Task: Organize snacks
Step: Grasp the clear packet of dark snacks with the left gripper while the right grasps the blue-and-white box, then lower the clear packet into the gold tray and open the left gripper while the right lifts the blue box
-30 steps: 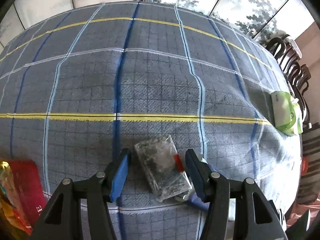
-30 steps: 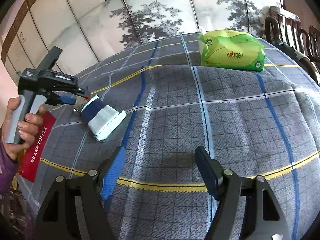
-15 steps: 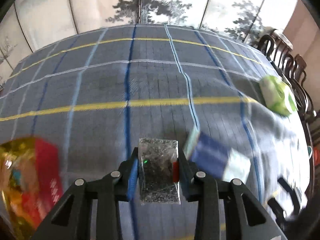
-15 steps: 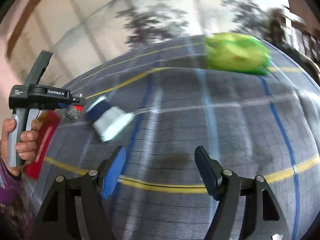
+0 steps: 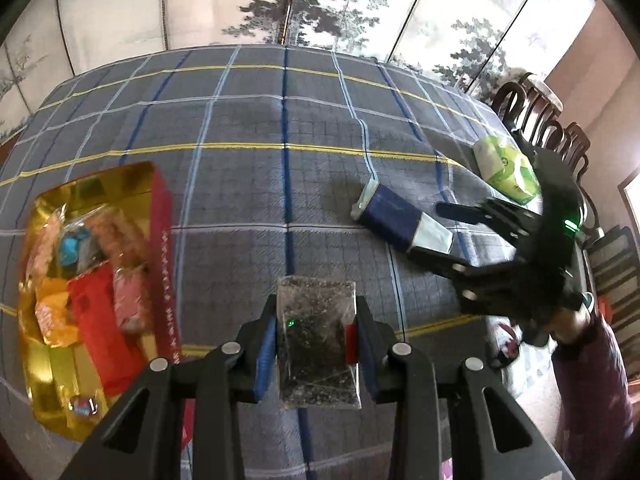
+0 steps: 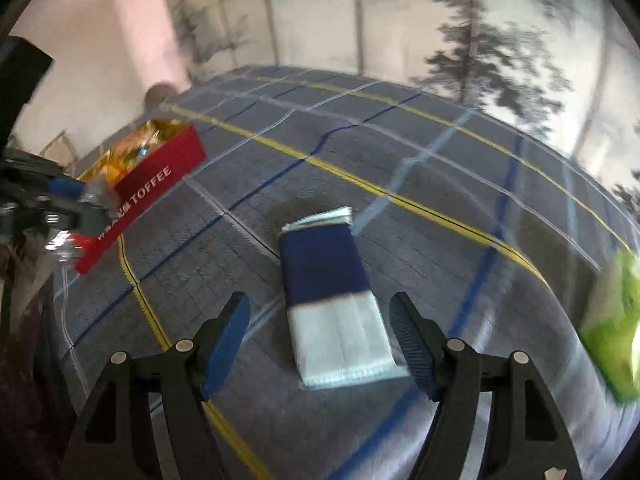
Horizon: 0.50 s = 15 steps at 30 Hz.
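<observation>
A clear packet of dark bits (image 5: 318, 344) is pinched between the blue pads of the left gripper (image 5: 316, 344) and is held up off the plaid tablecloth (image 5: 240, 208). The jaws of this gripper have just been closing and are now pressed against both sides of the packet, which hangs upright between them with a small red tab at its right edge.

A red box (image 5: 160, 264) with a gold lining is seen at the left edge of the table, just beside the held packet in the left wrist view. It is filled with wrapped snacks (image 5: 84, 264) in orange, pink, blue and red. The word TOFFEE is printed in white on its side.

A blue and white packet (image 6: 334, 304) lies flat on the cloth toward the right half of the table, well apart from the box. The right gripper (image 6: 320, 340) is held over it with its jaws spread wide, one finger on either side of the white end; the pads are not touching it. A hand and a dark purple sleeve (image 5: 592, 364) are seen behind this gripper.

A green pack of tissues (image 5: 506, 172) rests near the right edge of the table, beyond the blue and white packet. Dark wooden chairs (image 5: 552, 120) stand past that edge, and a painted folding screen (image 5: 320, 4) stands behind the far edge.
</observation>
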Each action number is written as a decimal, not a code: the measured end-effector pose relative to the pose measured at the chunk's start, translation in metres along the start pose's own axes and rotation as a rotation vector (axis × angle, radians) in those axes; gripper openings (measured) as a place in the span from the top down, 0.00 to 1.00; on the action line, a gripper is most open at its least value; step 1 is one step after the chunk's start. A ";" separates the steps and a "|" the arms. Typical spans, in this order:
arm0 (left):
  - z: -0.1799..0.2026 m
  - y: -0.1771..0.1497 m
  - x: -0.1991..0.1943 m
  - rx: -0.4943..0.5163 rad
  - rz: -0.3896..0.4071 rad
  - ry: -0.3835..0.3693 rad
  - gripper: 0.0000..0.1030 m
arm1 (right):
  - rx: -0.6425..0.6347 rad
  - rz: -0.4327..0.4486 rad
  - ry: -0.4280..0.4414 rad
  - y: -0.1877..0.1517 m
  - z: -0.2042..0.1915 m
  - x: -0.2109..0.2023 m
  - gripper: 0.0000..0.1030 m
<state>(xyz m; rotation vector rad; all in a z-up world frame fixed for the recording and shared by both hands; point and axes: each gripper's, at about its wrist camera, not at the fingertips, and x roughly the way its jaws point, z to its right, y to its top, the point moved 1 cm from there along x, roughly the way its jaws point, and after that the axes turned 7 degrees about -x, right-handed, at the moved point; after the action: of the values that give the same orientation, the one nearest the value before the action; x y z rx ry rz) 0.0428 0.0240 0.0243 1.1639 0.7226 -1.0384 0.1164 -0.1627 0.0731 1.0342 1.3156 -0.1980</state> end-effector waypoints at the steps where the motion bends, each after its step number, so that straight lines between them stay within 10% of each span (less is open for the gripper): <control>1: -0.003 0.000 -0.002 -0.007 0.001 -0.001 0.66 | -0.017 -0.014 -0.003 0.004 -0.001 0.006 0.33; 15: -0.045 -0.014 -0.039 -0.067 0.076 0.043 0.66 | 0.023 -0.091 -0.146 0.007 -0.021 0.017 0.55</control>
<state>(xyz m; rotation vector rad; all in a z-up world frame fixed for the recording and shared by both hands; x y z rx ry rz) 0.0172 0.0770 0.0417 1.1500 0.7361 -0.9223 0.1114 -0.1364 0.0643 0.9613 1.2309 -0.3520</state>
